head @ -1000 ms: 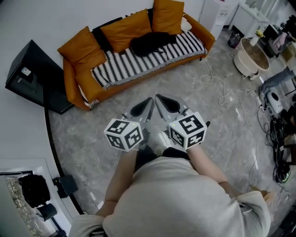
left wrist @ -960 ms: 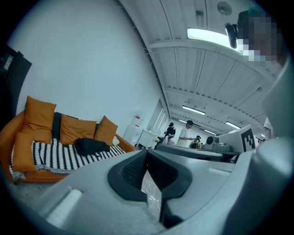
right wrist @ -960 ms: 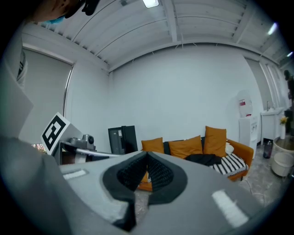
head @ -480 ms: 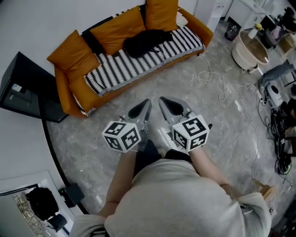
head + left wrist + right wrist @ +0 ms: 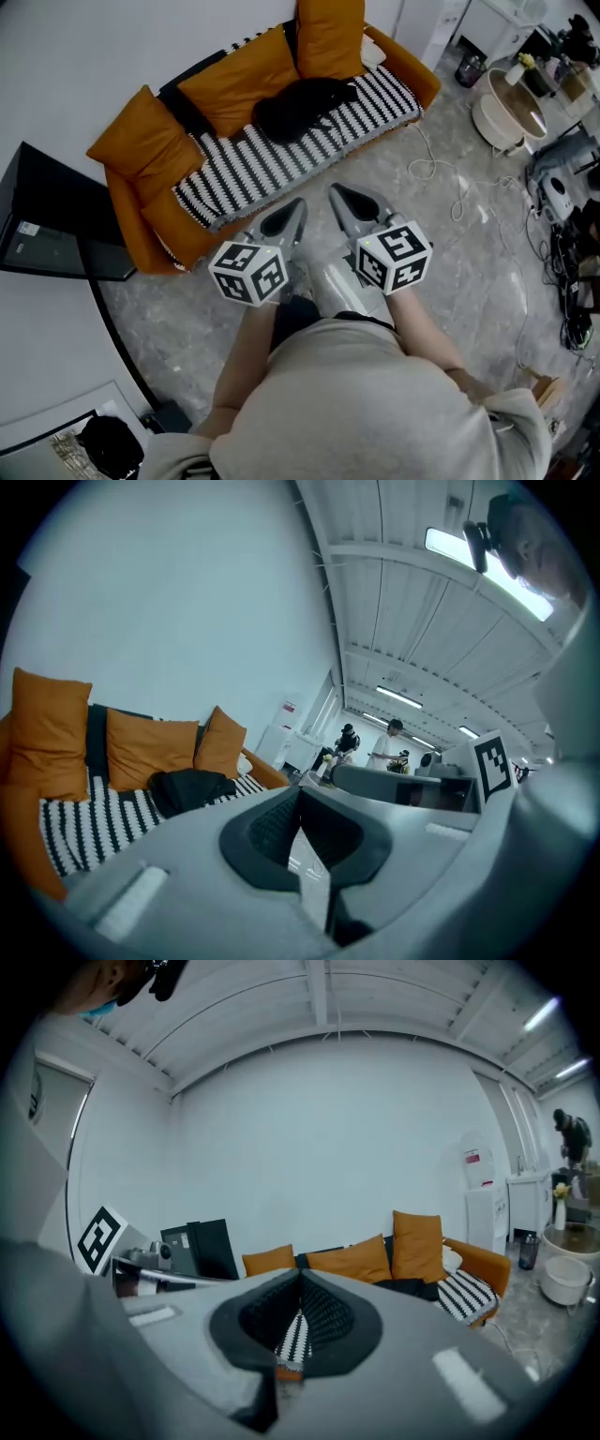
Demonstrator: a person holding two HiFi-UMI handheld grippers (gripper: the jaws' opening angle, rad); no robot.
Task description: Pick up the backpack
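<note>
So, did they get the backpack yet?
Not yet. Done: nothing you can see; the black backpack lies on the striped sofa, untouched. In hand: nothing; the left gripper and right gripper are both shut and empty, held out short of the sofa. Left: reach the backpack, open the jaws, grip it and lift.

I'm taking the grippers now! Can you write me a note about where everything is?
Left gripper: shut, empty.
Right gripper: shut, empty. The two are side by side, aimed toward the sofa.
Backpack: black, lying on the sofa's striped cover by the orange cushions. Neither gripper touches it.
Done: nothing picked up yet.
Left: get closer, open the jaws, grab the backpack, lift it.
</note>
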